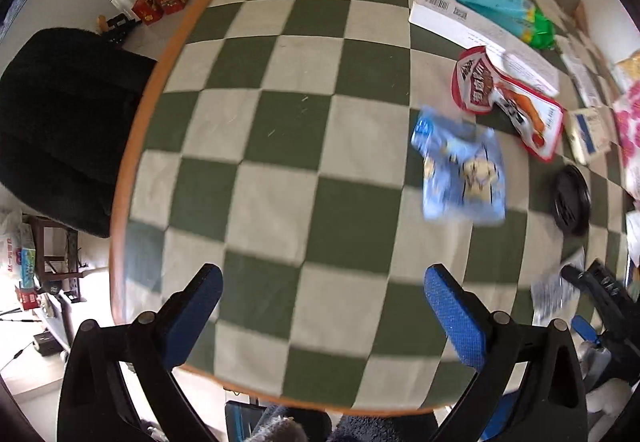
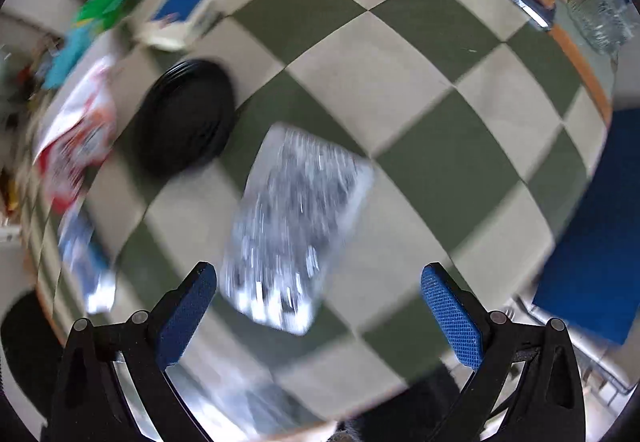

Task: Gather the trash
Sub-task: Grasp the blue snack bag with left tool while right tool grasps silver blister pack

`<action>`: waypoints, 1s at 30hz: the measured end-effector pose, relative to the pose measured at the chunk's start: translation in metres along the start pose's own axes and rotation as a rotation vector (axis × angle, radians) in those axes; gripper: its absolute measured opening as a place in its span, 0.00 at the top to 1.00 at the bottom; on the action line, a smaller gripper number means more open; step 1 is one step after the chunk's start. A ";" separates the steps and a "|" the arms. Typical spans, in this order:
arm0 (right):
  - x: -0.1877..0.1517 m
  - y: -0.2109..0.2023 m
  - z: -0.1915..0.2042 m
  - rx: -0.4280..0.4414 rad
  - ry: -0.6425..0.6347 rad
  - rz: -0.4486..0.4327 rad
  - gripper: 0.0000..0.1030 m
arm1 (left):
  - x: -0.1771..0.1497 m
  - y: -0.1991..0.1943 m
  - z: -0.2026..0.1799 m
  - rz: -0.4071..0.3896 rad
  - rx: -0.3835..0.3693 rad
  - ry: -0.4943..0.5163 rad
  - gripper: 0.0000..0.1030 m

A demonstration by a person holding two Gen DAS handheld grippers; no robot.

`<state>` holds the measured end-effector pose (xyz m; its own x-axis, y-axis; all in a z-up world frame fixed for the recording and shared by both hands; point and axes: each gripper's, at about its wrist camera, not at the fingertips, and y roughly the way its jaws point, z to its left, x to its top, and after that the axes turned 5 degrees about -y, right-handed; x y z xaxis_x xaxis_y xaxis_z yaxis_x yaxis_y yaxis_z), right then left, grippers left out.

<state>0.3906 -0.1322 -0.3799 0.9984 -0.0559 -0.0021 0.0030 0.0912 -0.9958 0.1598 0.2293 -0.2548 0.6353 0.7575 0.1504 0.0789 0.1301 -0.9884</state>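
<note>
left gripper (image 1: 322, 302) and right gripper (image 2: 318, 298): jaws wide apart, nothing between them, above a green-and-cream checked table (image 1: 280, 90). silver wrapper (image 2: 296, 218) lies below the right gripper; blue snack packet (image 1: 462, 170) nearby. print on the wrappers too blurred to read.

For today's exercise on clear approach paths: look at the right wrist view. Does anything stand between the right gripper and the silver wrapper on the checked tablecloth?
Nothing visible does. The right gripper is open above the silver wrapper, which lies flat and alone on the tablecloth. The black lid sits off to one side, clear of the wrapper.
</note>
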 end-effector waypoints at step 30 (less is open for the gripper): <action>0.080 -0.034 0.054 -0.118 -0.356 -0.018 0.35 | 0.045 0.069 -0.104 0.151 -0.127 0.088 0.69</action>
<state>0.4737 -0.0857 -0.3409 0.9554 0.2942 0.0264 0.0349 -0.0235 -0.9991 0.2738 0.2053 -0.3189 0.7116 0.7026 0.0034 0.0701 -0.0662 -0.9953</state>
